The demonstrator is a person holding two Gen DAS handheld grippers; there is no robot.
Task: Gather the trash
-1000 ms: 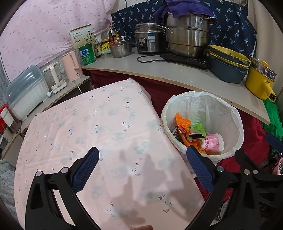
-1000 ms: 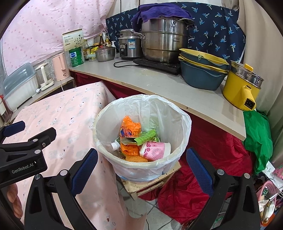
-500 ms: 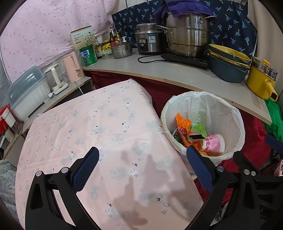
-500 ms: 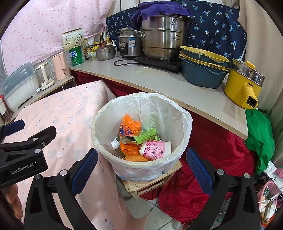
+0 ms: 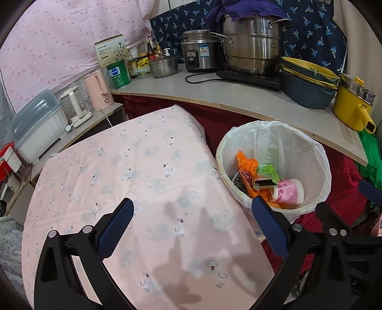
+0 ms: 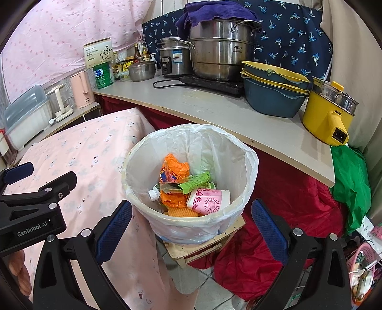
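A steel stockpot (image 6: 220,51) draped with a purple cloth (image 6: 212,12) is seen at the back of the desk (image 6: 214,112), with a rice cooker (image 6: 175,58) just to its left. Stacked blue and yellow basins (image 6: 274,93) and a yellow electric pot (image 6: 328,114) are set to its right. A pink kettle (image 5: 99,90) and a clear kettle (image 5: 74,106) are placed on a lower shelf (image 5: 78,130), beside a surface covered by a pink patterned cloth (image 5: 143,167).

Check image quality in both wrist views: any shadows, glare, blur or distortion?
Left wrist: sharp; gripper shadows fall on the pink tablecloth; fisheye bends the counter edge; dark vignette in the corners. Right wrist: sharp; even light on the trash bin, mild glare on the steel pot, same curvature.
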